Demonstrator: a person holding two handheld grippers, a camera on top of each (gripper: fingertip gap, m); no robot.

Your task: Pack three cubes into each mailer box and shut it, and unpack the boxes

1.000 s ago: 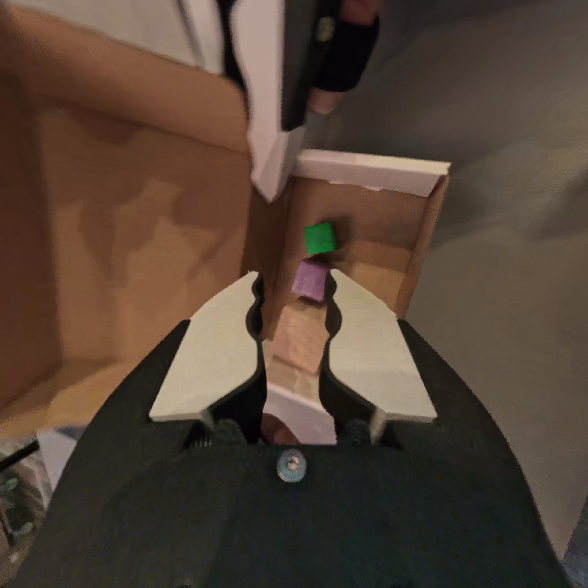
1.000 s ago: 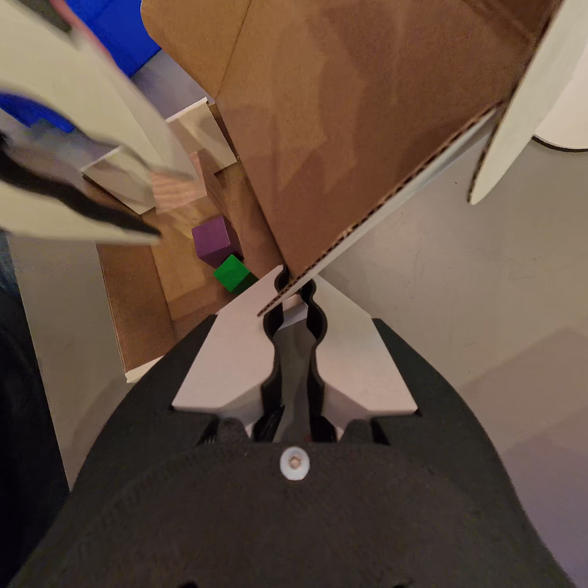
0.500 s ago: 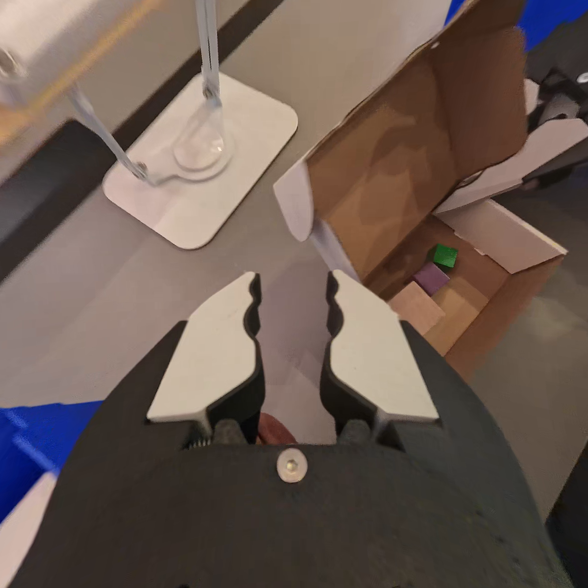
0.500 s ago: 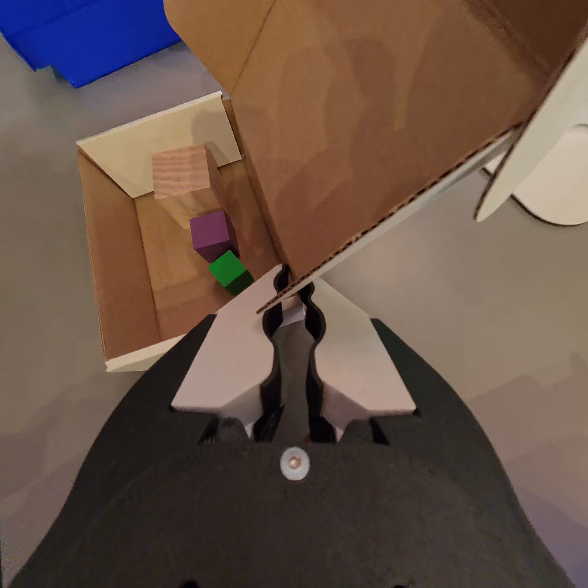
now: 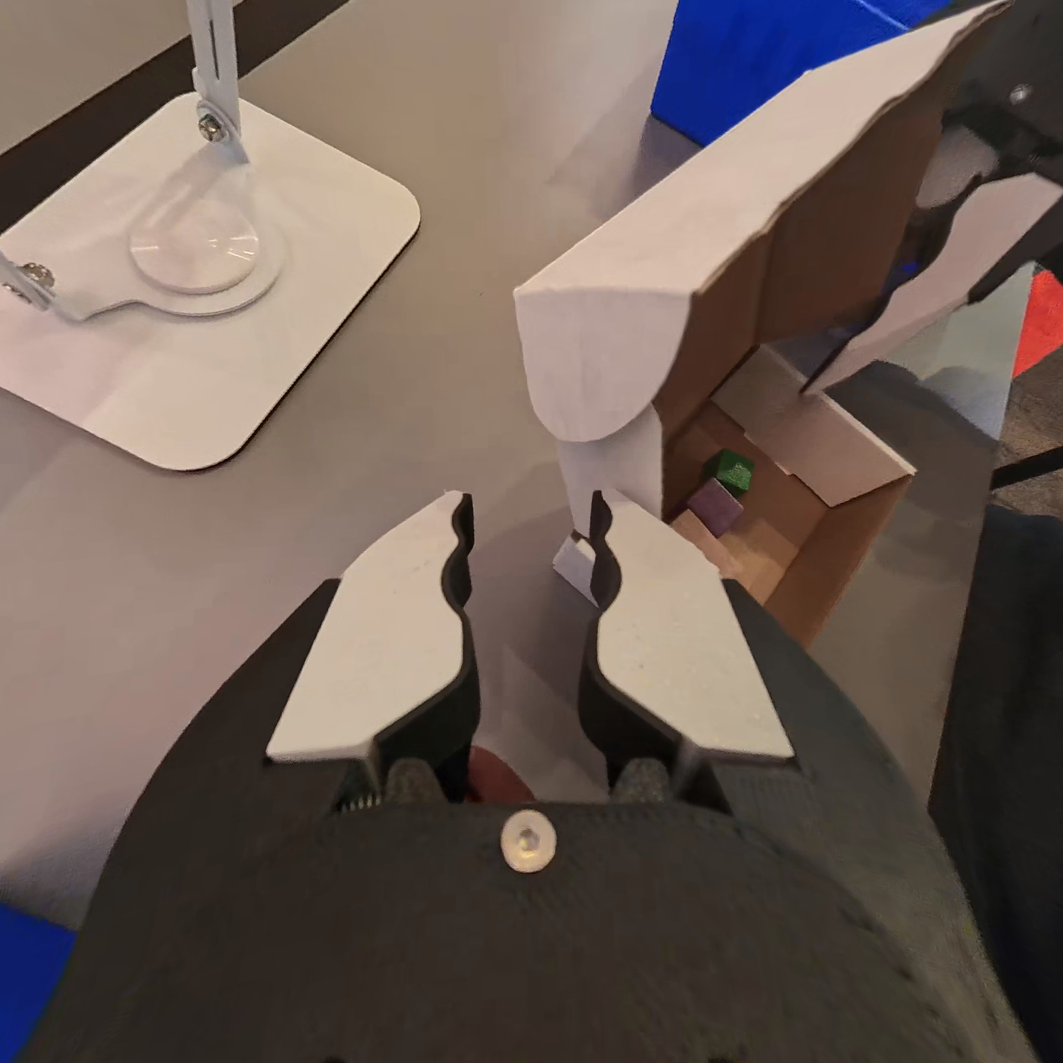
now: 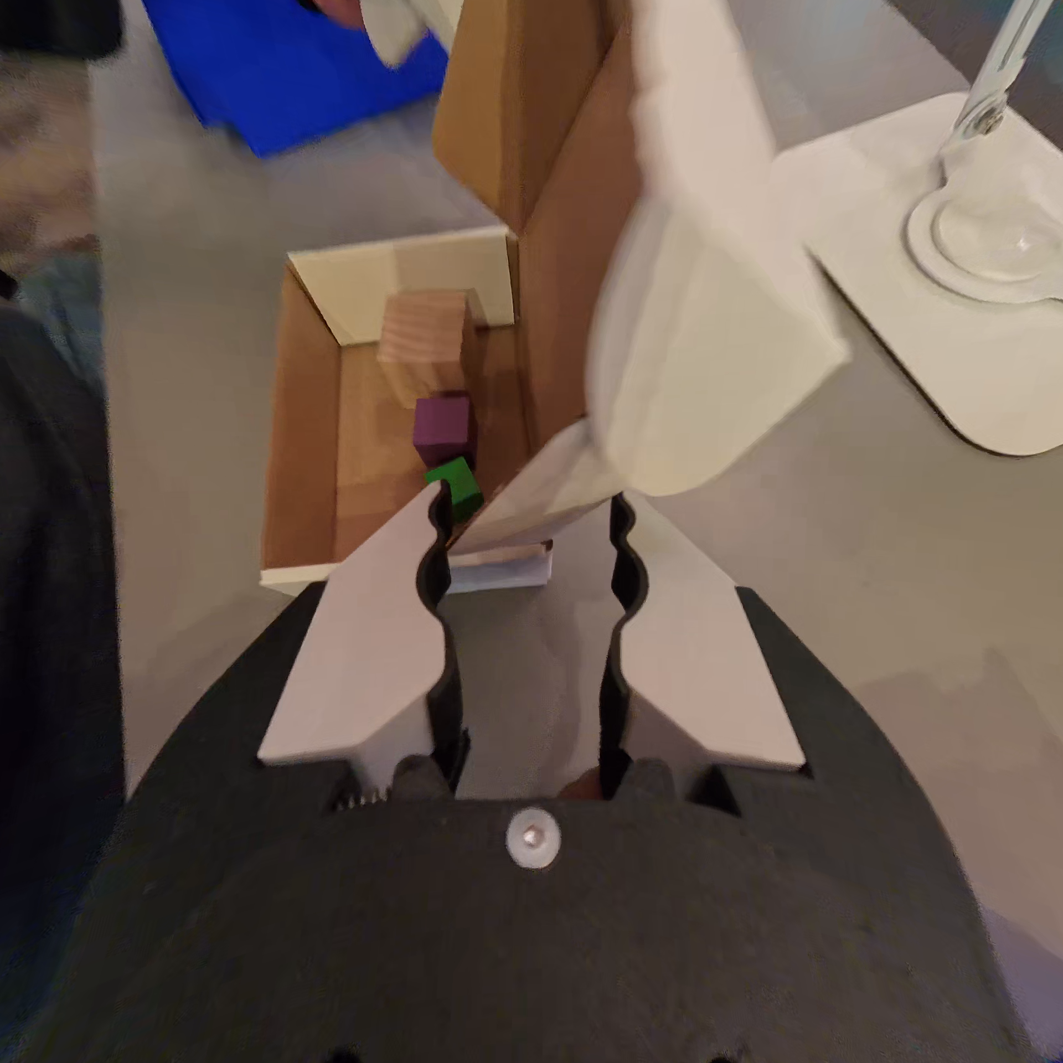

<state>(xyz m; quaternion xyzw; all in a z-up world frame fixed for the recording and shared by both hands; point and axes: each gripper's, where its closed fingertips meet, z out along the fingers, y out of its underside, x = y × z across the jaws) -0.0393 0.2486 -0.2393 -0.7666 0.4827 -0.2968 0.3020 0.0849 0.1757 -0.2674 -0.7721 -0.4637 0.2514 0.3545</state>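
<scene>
The mailer box (image 6: 305, 402) stands open on the grey table, with its lid (image 6: 552, 172) raised. Inside lie a wooden cube (image 6: 425, 339), a purple cube (image 6: 442, 428) and a green cube (image 6: 460, 489) in a row. My right gripper (image 6: 529, 506) is open at the box's near corner, and the lid's white flap (image 6: 690, 345) hangs blurred just above its fingertips. My left gripper (image 5: 530, 512) is open and empty just outside the box's end wall (image 5: 575, 566). In that view the lid (image 5: 661, 270) leans over the green cube (image 5: 733, 469) and the purple cube (image 5: 716, 506).
A white stand with a flat base plate (image 5: 190, 276) sits on the table to the left of the box; it also shows in the right wrist view (image 6: 949, 299). A blue bin (image 6: 287, 75) lies beyond the box. A person's dark clothing (image 5: 1012, 748) is close by.
My right gripper has opened and let go of the lid's edge. My left gripper has drawn back out of the box to its outer end. The lid flap has swung.
</scene>
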